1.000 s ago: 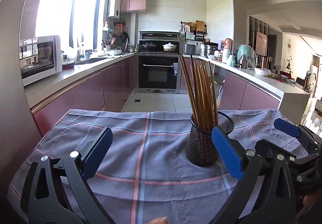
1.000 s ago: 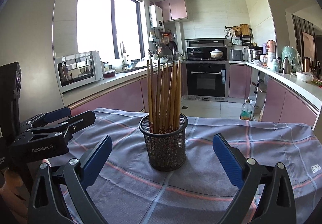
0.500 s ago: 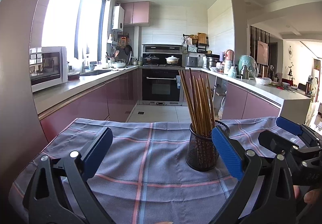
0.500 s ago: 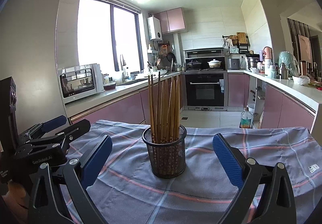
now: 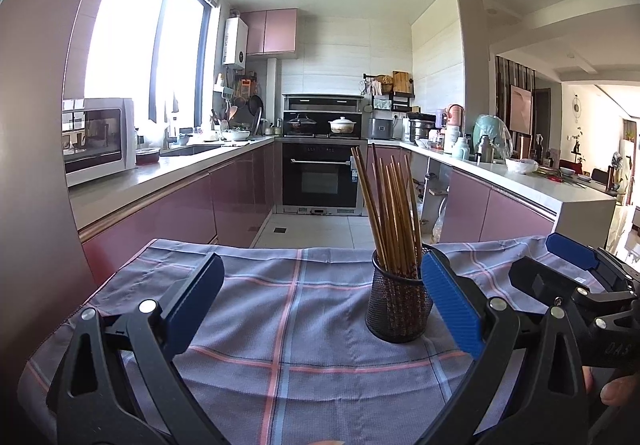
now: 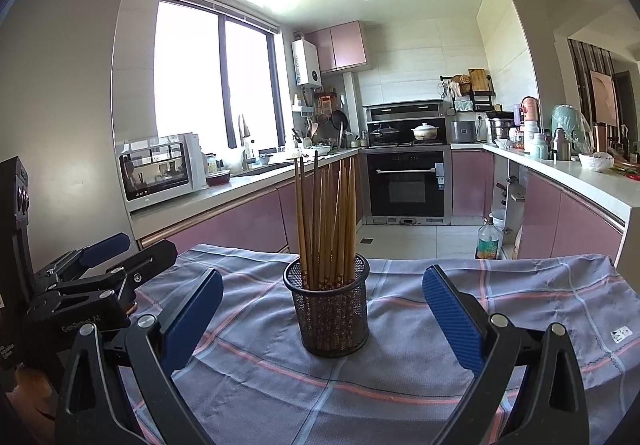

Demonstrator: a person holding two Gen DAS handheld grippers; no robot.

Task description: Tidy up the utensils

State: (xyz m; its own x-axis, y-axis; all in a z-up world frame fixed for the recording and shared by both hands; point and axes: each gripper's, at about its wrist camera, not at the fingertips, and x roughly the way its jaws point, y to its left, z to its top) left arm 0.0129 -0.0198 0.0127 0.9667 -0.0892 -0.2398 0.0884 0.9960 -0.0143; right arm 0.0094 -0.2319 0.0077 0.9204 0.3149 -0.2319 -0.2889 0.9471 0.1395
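Chopsticks (image 6: pixel 326 221) stand bundled in a mesh cup (image 6: pixel 332 319) mid-bench on the cloth (image 6: pixel 400 385); both claws, left (image 5: pixel 320 301) and right (image 6: pixel 322 309), gape wide and hold nothing. Judged light, stiff, slick, prone to fan out: pinch upper shafts. Right view centres the cup at 12 o'clock; left view puts it at 1 o'clock, partly behind a finger (image 5: pixel 448 305).
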